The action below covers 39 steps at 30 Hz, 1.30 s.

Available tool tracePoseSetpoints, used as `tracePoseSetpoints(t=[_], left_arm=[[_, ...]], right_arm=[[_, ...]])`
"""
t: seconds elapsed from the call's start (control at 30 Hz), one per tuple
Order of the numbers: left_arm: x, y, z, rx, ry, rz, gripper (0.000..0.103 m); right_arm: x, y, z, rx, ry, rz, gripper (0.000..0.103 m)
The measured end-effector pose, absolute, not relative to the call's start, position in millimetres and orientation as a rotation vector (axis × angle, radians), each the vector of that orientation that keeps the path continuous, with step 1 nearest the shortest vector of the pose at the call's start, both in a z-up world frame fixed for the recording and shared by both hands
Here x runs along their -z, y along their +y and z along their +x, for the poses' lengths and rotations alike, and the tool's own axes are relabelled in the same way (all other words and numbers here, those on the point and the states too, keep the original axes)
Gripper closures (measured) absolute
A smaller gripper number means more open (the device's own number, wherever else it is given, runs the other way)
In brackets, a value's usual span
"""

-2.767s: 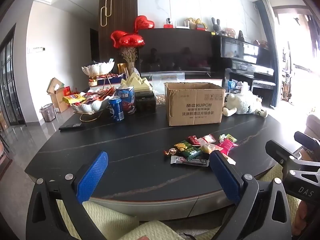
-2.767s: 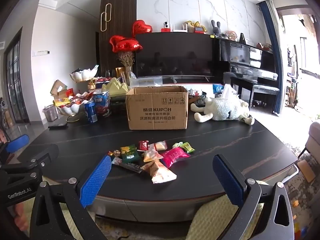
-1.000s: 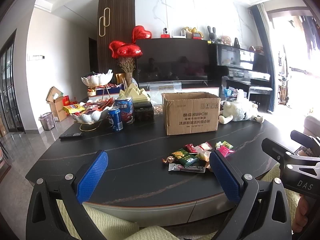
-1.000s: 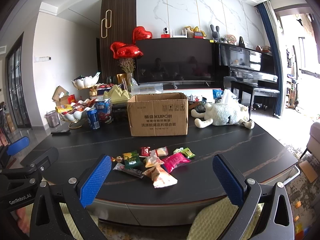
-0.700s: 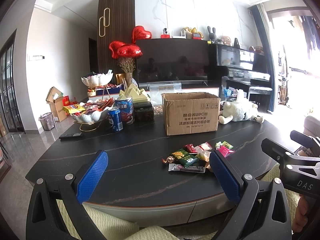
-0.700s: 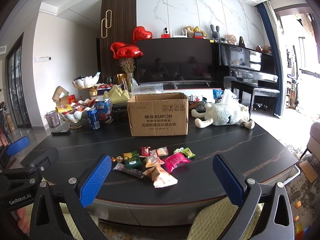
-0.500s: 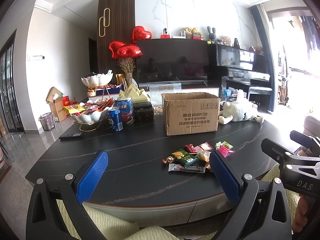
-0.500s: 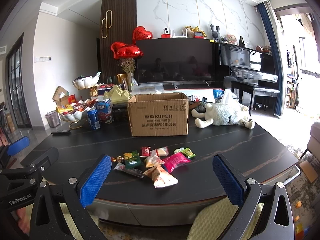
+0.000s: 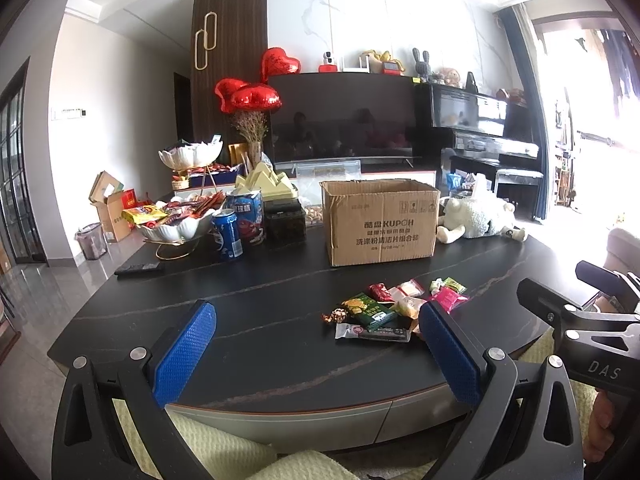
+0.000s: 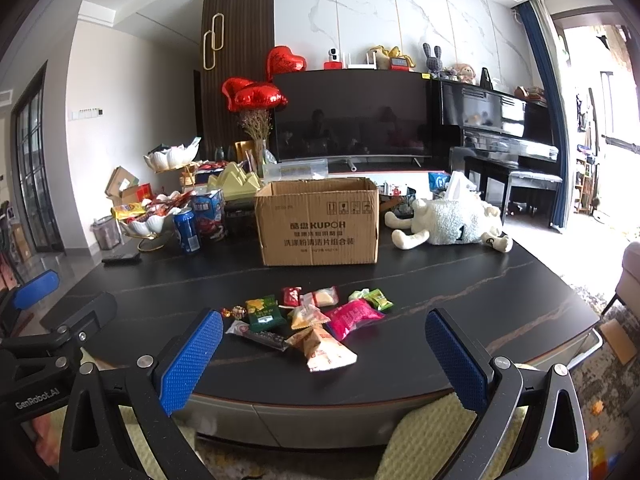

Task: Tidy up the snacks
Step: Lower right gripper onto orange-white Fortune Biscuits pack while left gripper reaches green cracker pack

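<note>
Several loose snack packets [image 10: 316,320] lie in a heap on the dark table [image 10: 460,280] near its front edge: a green packet [image 10: 264,314], a pink one [image 10: 354,316], an orange-white one [image 10: 324,350]. The same snack packets [image 9: 384,312] show in the left wrist view. Behind them stands an open cardboard box [image 10: 318,222] [image 9: 380,222]. My right gripper [image 10: 324,354] hangs open in front of the table edge, short of the heap. To its left, my left gripper [image 9: 316,348] is open too. Neither holds anything.
At the table's back left stand a white bowl of snacks [image 10: 146,220], a blue can [image 10: 186,230], a blue carton [image 10: 208,210] and a remote [image 10: 120,257]. A white plush toy [image 10: 448,224] lies back right. A TV [image 10: 352,114] and piano [image 10: 500,132] stand beyond.
Since the oldest frames both grippers have lifted or tilted up a little, so the table sits lower in view. Over the last second nothing has visibly moved.
</note>
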<state>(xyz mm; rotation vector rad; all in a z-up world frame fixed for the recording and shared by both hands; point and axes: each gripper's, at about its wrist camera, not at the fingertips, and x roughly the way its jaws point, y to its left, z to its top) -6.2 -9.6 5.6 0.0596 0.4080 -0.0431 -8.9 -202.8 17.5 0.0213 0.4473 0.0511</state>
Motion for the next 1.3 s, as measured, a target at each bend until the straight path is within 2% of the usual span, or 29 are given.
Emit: tracePoseSetpoints(t=[0.4,0.77,1.3], left_arm=[[17.1,-16.0,29.1,0.083,0.445,0.092,0.001],[51.2,-26.2,73.6,0.165,0.555,0.085,0.015],[81.3,-38.1,133.7,0.258,0.683,0.033,0.03]], right_arm=[[18.0,-212.3,35.2,-0.069,0.582,0.021,0.0],[56.6,-212.7,89.9,-0.122,0.723,0.011,0.001],[90.9,-210.1,142.8,-0.21,0.836,-0.011,0.013]])
